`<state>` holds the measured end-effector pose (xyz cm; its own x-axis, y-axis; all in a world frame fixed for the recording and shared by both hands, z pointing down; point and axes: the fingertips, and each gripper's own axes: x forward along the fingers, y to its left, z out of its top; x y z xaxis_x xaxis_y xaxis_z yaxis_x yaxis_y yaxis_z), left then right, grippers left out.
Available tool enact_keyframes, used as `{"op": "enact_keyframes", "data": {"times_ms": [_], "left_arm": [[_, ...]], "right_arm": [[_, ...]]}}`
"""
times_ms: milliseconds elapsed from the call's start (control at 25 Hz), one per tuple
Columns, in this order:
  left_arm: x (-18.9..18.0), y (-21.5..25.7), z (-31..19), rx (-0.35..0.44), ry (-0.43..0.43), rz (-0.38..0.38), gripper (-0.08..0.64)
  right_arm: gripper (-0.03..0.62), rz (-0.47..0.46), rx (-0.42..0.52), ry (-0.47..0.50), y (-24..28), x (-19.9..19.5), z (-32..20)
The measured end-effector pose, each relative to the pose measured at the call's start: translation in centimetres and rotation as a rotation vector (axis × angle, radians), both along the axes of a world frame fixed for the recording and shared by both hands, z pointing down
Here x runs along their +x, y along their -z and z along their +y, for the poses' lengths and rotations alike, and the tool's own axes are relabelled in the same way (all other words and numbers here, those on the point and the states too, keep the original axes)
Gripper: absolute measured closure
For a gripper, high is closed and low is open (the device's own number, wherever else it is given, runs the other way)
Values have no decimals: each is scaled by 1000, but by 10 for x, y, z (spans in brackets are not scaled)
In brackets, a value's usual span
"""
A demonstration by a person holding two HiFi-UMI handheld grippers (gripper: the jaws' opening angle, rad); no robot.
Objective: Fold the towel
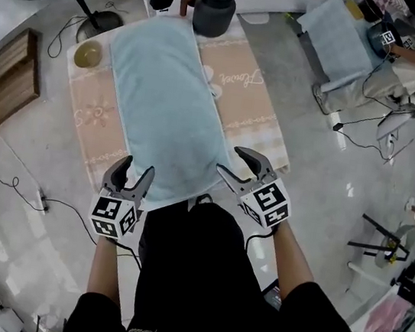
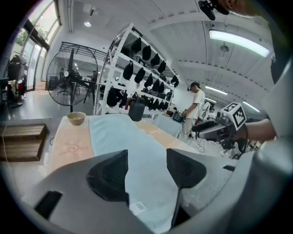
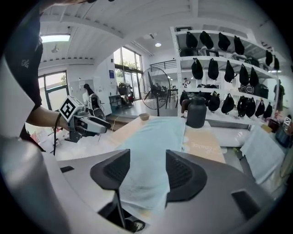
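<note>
Evidently the first fold is yet to begin: the light blue towel (image 1: 167,101) is lying flat along the table (image 1: 88,136). The left gripper (image 1: 136,168) and right gripper (image 1: 231,161) are hovering by its near corners, fingers apart and empty. Next, each is needing to pinch a corner and carry it toward the far end. Cursive script (image 1: 248,75) on the beige cover and the print on the towel's white tag (image 2: 137,207) are proving too small to read.

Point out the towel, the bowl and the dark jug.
towel (image 1: 166,109), head view, middle of the cloth
bowl (image 1: 88,54), head view, its hollow
dark jug (image 1: 213,11), head view, its body
</note>
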<state>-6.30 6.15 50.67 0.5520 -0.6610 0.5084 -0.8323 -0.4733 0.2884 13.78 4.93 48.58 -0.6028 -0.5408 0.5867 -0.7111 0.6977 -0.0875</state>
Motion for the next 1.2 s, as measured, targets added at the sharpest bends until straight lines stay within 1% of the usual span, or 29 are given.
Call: {"op": "enact_keyframes", "data": {"times_ms": [80,160,240,400,520,600,680,760,840,920,960,1080,1160,1200], "left_arm": [[5,-23,16,-59,-38,4,304],[7,-42,33,-117,-54,37,304],[7,-60,49,-159,-66,40,304],[3,-92,80,-218,-87,-37,304],[4,-109,102,-262,-82,-68,304],[7,-117,112,-273,-102,-95,304],[11,-123,121,-275,-123,-128,304],[10,-127,127,-269,-145,-181,304],[8,-129,130,-248,-189,-255,304],[9,-134,132,-223,-260,-323,304],[9,-139,133,-213,-299,-351,305],[9,-148,136,-205,-420,-464,305],[6,-154,137,-206,-487,-536,312],[6,-156,136,-209,-511,-554,314]], "right_arm": [[347,21,-63,23,-21,7,9],[347,36,-119,52,-43,12,17],[347,42,-160,80,-61,16,26],[347,60,-202,136,-88,22,43],[347,57,-224,158,-103,25,54],[347,68,-228,178,-111,28,60],[347,96,-217,218,-117,30,66],[347,143,-192,275,-122,31,72],[348,201,-154,341,-127,30,77],[348,239,-129,397,-130,27,79],[350,240,-133,415,-131,25,80],[350,244,-153,443,-135,21,82],[351,275,-144,464,-136,22,81],[351,293,-137,477,-137,22,80]]}}
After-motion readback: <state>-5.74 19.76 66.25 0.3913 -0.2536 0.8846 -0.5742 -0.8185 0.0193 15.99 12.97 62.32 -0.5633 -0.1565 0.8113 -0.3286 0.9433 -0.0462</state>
